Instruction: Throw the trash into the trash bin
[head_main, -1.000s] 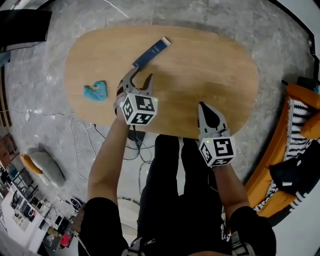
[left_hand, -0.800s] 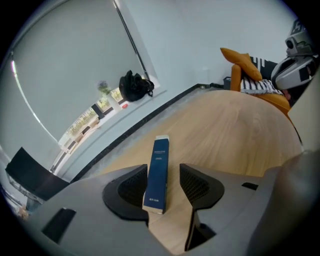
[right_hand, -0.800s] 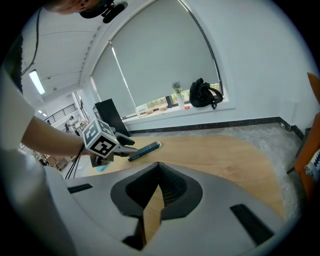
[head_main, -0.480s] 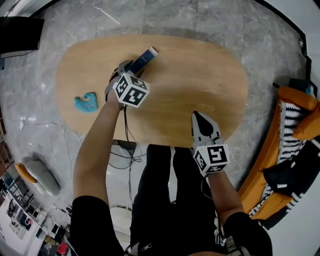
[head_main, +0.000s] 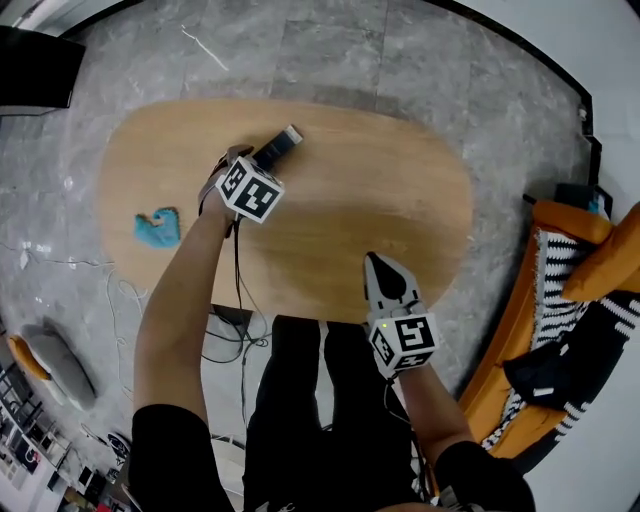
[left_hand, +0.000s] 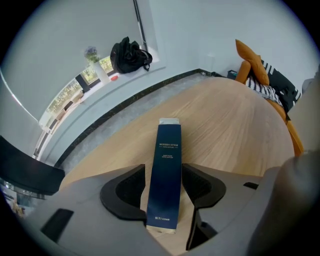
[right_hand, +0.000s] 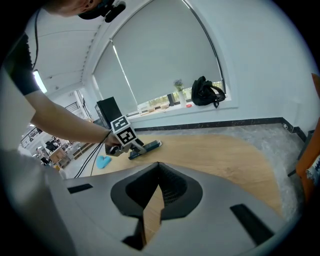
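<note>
My left claw (head_main: 260, 157) has just been opening wide. It now straddles the dark blue box (left_hand: 167, 165) without gripping it. The box lies flat on the bench (left_hand: 235, 125), its long axis pointing straight ahead of the claw.

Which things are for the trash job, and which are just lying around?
For the job: dark blue box, lying between the jaws of the left hand-held gripper, which have just been opening; crumpled teal thing, likely trash too.
Just lying about: black backpack; orange sofa.

slim navy box (left_hand: 164, 175) lies flat on the table (head_main: 400, 200), teal wad (head_main: 157, 228) apart.
</note>
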